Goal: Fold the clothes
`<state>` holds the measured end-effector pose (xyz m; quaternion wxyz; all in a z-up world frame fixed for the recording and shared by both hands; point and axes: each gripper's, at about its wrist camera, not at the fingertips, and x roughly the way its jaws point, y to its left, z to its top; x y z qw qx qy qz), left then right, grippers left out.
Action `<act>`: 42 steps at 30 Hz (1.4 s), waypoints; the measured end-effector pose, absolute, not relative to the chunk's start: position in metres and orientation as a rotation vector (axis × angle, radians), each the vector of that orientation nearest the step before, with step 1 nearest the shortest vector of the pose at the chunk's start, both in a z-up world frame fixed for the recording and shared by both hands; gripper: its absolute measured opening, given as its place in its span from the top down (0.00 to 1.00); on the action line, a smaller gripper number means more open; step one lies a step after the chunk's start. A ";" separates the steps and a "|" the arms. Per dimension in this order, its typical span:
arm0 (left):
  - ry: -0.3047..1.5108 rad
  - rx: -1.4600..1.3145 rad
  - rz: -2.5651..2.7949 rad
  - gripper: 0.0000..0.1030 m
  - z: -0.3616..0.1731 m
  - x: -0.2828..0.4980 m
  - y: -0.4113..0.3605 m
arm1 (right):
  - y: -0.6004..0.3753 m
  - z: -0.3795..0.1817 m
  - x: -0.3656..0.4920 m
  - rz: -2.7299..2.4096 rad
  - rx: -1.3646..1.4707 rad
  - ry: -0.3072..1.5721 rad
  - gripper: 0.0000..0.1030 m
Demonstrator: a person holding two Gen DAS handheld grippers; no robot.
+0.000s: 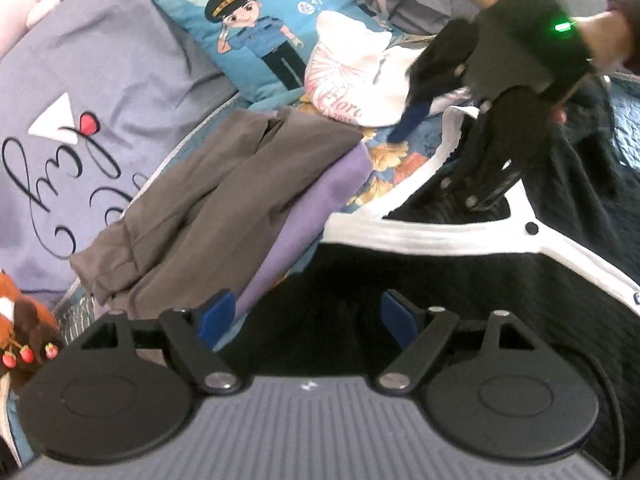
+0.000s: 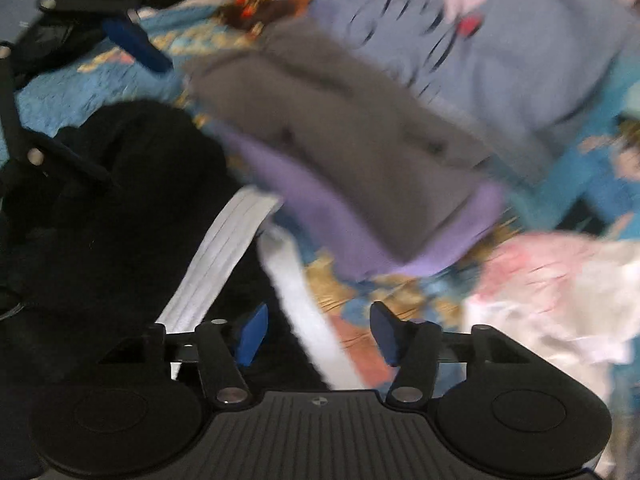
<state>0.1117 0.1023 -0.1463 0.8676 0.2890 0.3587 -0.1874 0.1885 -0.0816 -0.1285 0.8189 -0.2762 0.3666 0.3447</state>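
Bedding with a flowered quilt carries the black garment, spread directly under the released left gripper; the right gripper, also unclenched, is seen at its white-trimmed edge.

The knit garment is black with broad white ribbed trim; beside it the folded trousers are grey-brown on a lilac piece. The pillow is blue with a cartoon officer, the bedspread blue with golden flowers, the big cushion lavender with dark script
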 end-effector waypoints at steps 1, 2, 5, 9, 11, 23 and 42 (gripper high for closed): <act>0.750 0.594 -0.389 0.19 -0.146 0.111 0.106 | -0.080 -0.131 0.195 0.751 -0.578 0.817 0.63; 0.749 0.582 -0.386 0.19 -0.146 0.111 0.111 | -0.078 -0.129 0.197 0.745 -0.580 0.816 0.72; 0.749 0.553 -0.375 0.19 -0.146 0.109 0.119 | -0.075 -0.122 0.204 0.728 -0.583 0.812 0.97; 0.747 0.545 -0.364 0.19 -0.147 0.104 0.121 | -0.067 -0.106 0.212 0.662 -0.609 0.761 0.98; 0.743 0.544 -0.363 0.18 -0.147 0.103 0.120 | -0.061 -0.102 0.211 0.631 -0.635 0.719 0.98; 0.720 0.582 -0.340 0.09 -0.142 0.098 0.115 | -0.092 -0.088 0.225 0.558 -0.318 0.793 0.58; 0.782 0.501 -0.263 0.09 -0.150 0.079 0.153 | -0.052 -0.128 0.213 0.993 0.122 0.882 0.47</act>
